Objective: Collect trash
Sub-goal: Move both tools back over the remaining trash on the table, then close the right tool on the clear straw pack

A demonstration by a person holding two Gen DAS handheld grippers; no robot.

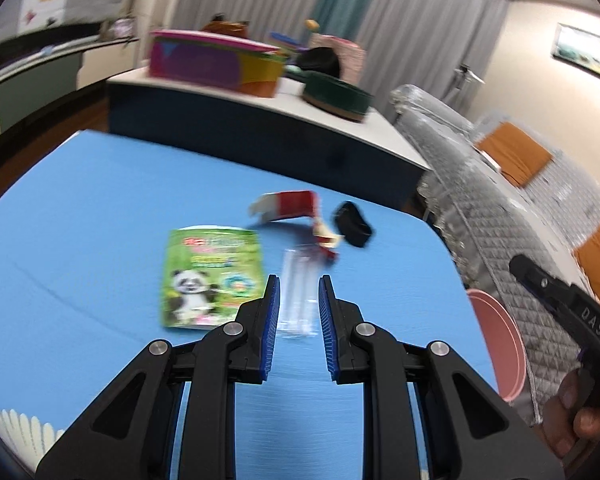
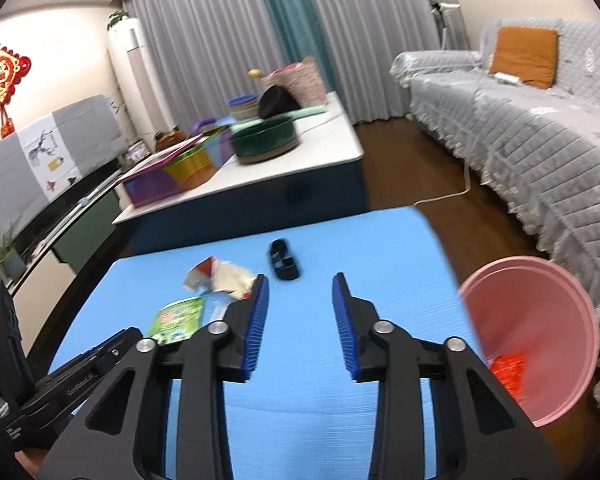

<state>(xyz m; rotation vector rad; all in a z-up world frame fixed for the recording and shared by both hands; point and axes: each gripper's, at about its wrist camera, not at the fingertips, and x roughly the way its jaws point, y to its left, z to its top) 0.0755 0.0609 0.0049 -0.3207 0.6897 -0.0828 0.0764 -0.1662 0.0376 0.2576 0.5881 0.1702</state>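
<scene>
With its fingers spread and empty, the left hand-held gripper (image 1: 299,312) hovered over the clear plastic wrapper (image 1: 298,300) mid-counter (image 1: 80,208); it should lower squarely, pinch the wrapper flat, then carry it to the pink bin (image 2: 540,332) off the counter's right edge.

Bench (image 1: 80,208) count: 1 green panda packet (image 1: 210,278), 1 clear plastic wrapper (image 1: 298,296), 1 red-and-white torn carton (image 1: 296,210), 1 black object (image 1: 353,224). Off right edge: 1 pink bin (image 2: 540,320), 1 red scrap (image 2: 510,372) inside.
</scene>
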